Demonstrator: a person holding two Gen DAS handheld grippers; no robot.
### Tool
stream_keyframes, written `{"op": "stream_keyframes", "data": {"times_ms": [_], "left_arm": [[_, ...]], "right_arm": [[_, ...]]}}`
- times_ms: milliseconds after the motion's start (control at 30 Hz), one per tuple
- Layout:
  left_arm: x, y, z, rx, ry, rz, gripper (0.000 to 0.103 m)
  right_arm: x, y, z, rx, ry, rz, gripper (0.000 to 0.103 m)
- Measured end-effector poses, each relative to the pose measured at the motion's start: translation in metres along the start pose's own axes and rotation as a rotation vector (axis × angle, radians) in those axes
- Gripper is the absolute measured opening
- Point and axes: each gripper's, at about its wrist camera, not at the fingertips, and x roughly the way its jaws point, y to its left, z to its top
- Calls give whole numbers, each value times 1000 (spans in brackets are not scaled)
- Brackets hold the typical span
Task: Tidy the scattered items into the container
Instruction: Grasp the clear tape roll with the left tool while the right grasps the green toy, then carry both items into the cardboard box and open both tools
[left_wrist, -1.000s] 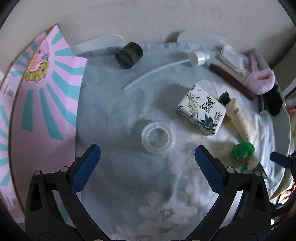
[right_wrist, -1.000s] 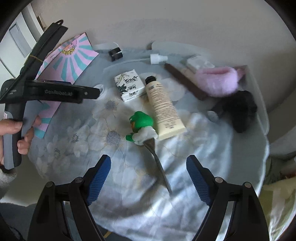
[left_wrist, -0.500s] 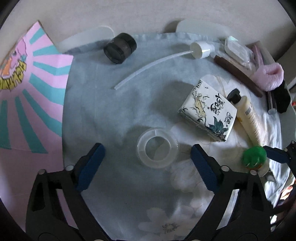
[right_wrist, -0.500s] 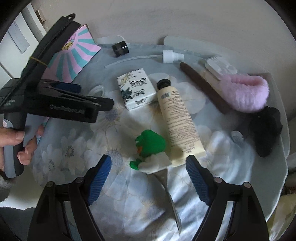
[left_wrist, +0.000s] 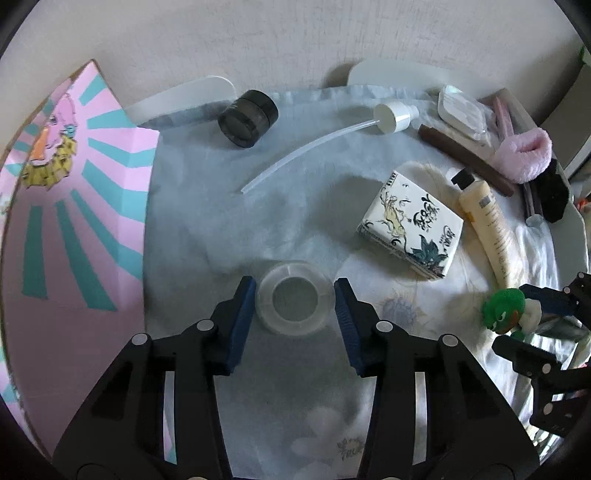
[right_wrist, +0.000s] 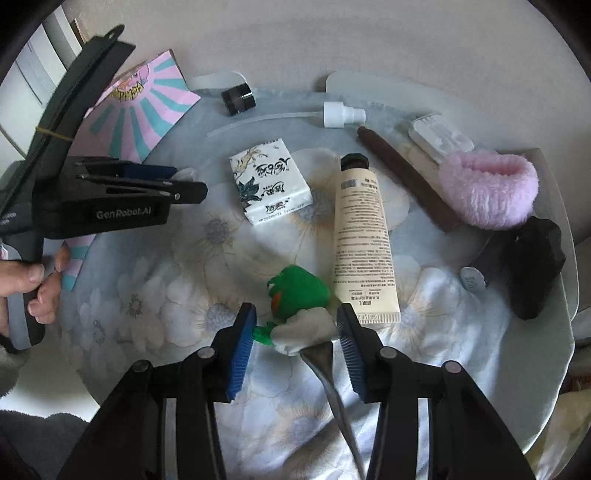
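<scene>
A clear tape roll (left_wrist: 293, 302) lies on the flowered cloth. My left gripper (left_wrist: 295, 291) straddles it. Its jaws are closing, and both blue pads (left_wrist: 242, 317) sit right against the roll's sides. A green frog figure with a white body (right_wrist: 299, 291) tops a metal handle (right_wrist: 332, 384) lying on the cloth. My right gripper (right_wrist: 295, 314) is over it with jaws closing. One pad meets the white body and the other meets the green foot. The frog (left_wrist: 504, 308) and the right gripper (left_wrist: 532, 321) also show in the left wrist view. A pink-and-teal printed cardboard box (left_wrist: 74, 229) lies left of the cloth.
A printed tissue pack (right_wrist: 269, 181), cream tube (right_wrist: 362, 240), black jar (right_wrist: 238, 98), white pump with long tube (right_wrist: 341, 114), brown stick (right_wrist: 402, 177), clear case (right_wrist: 439, 138), pink fluffy band (right_wrist: 487, 192) and black item (right_wrist: 535, 266) lie scattered. A person's hand (right_wrist: 33, 280) holds the left gripper (right_wrist: 181, 181).
Both pairs of jaws have narrowed from wide apart to the width of their objects. The left gripper moved forward until the roll came between its fingers. The right one closed in on the frog.
</scene>
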Motion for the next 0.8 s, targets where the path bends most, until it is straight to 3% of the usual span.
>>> {"op": "stream_keyframes", "data": {"times_ms": [167,333,467,800], "left_arm": [[-29,3,-11,-13,-31,2,40],[-57,22,26,-18,-38,50,40],[-95,36,16,-65,-76,35,40],[-181,80,15,-163,-224,110,40]], "right_arm": [[-15,-1,-5,15,-21,-1,42],[-32,0,-5,40,-53,8,42],[-53,1,0,55,-79,12,42],[-123,52,51,-109,-236,31,42]]}}
